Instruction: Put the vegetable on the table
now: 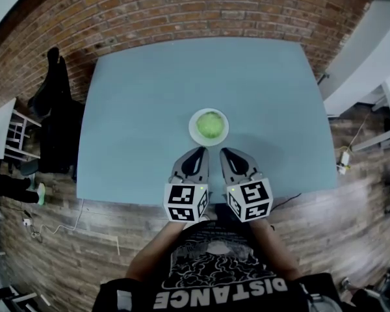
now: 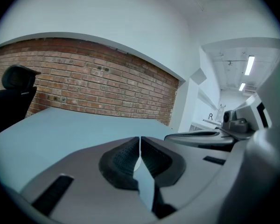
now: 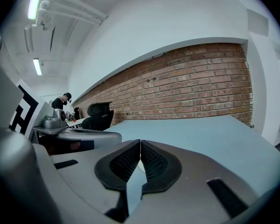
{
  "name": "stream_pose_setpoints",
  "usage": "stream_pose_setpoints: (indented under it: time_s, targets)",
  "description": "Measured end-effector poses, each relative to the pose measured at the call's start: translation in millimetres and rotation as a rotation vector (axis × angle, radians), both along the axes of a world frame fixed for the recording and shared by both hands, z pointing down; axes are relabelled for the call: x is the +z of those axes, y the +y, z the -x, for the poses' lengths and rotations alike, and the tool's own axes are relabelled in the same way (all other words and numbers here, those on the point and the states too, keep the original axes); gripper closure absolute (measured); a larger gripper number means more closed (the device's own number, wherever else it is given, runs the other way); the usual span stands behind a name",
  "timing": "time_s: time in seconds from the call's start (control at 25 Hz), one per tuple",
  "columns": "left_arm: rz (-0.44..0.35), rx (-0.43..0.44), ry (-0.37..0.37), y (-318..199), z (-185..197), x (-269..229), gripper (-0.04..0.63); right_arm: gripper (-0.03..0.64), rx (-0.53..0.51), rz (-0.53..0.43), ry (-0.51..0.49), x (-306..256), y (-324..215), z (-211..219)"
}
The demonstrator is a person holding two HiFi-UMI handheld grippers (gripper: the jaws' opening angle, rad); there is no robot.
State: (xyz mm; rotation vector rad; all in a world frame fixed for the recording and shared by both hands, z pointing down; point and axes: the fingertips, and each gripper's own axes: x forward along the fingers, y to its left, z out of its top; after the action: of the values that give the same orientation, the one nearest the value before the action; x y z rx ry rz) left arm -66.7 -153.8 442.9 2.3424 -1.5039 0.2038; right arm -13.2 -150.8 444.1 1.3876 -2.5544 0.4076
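A round green vegetable (image 1: 210, 125) lies on a small white plate (image 1: 194, 134) just nearer to me than the middle of the blue-grey table (image 1: 143, 103). Both grippers hover side by side over the table's front edge, just short of the plate. My left gripper (image 1: 199, 151) points at the plate's near left rim, its jaws closed tip to tip with nothing between them (image 2: 140, 139). My right gripper (image 1: 225, 151) points at the near right rim, equally shut and empty (image 3: 140, 142). The grippers' own bodies hide the vegetable from both gripper views.
A brick wall (image 1: 182, 12) runs behind the table. A black office chair (image 1: 55, 109) stands at the table's left side, with a white shelf unit (image 1: 10, 132) beyond it. Cables lie on the wooden floor at right (image 1: 344, 158). A person (image 3: 63, 101) stands far off.
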Motion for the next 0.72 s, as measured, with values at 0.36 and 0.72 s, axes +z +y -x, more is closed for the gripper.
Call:
stream_pose_setpoints:
  time_s: [0.36, 0.72]
  targets:
    - [-0.039, 0.005, 0.002, 22.9, 2.0, -13.2, 0.594, 0.607, 0.005, -0.037, -0.002, -13.8, 21.9, 5.6]
    - [-0.052, 0.021, -0.013, 45.5, 6.2, -15.0, 0.594, 0.607, -0.001, -0.050, -0.010, -18.4, 42.9, 15.5]
